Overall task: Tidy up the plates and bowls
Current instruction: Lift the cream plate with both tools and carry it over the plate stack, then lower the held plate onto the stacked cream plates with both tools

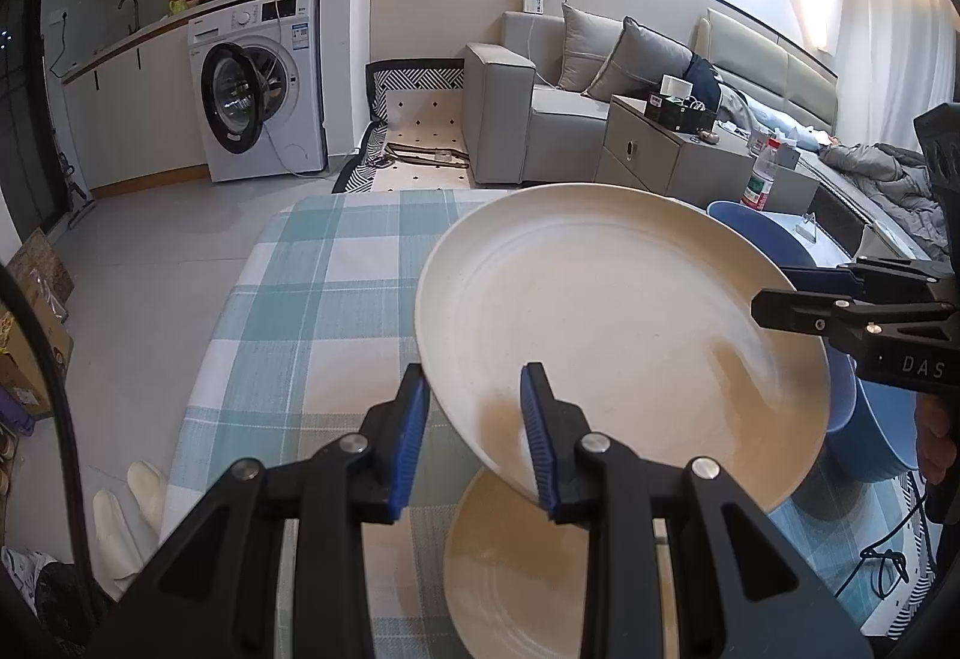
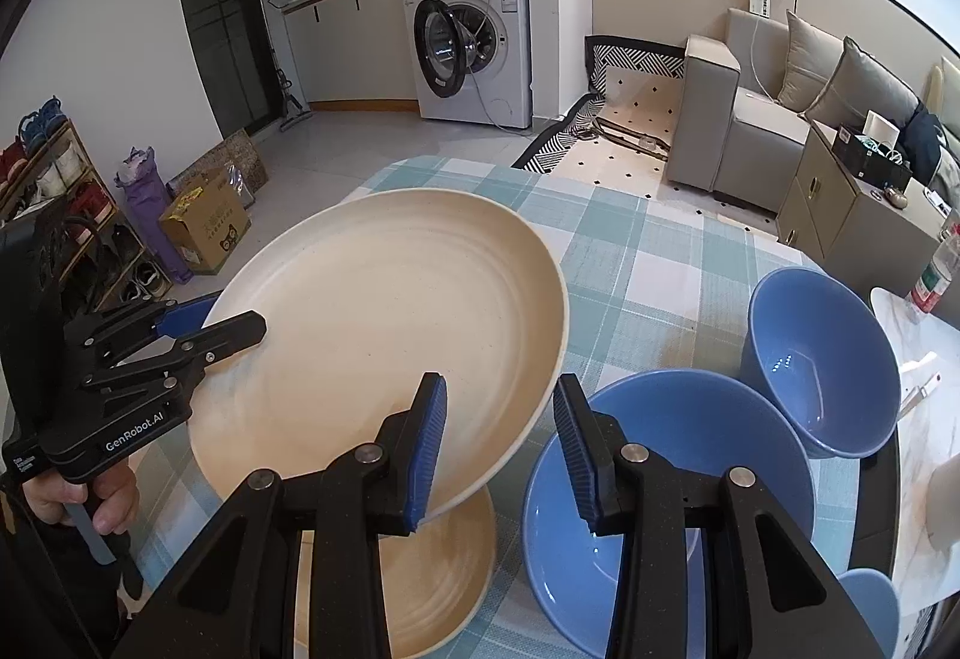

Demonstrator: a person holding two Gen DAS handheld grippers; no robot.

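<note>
Cream plate, left wrist view: the round cream ceramic plate (image 1: 600,335) is held tilted above the teal-and-white checked tablecloth (image 1: 336,263), its rim at about seven o'clock pinched between the blue pads of the left gripper (image 1: 474,437).
Second plate, left wrist view: another cream plate (image 1: 510,569) lies flat on the cloth directly under the lifted one, at six o'clock.
Right gripper, left wrist view: the right gripper (image 1: 774,293) comes in from three o'clock and grips the lifted plate's far rim.
Right wrist view, grip: the right gripper's blue pads (image 2: 429,449) straddle the plate's rim at five o'clock, narrowly set and clamped on it; the left gripper (image 2: 240,320) holds the rim at nine o'clock, a hand below it.
Bowls, right wrist view: a large blue bowl (image 2: 708,455) sits at four o'clock, a smaller deep blue bowl (image 2: 822,353) just beyond it at two o'clock.
Step, judged: carrying one plate with both grippers, probably for stacking.
Next move, judged: level the plate, centre it over the flat one, lower both sides together, then release.
</note>
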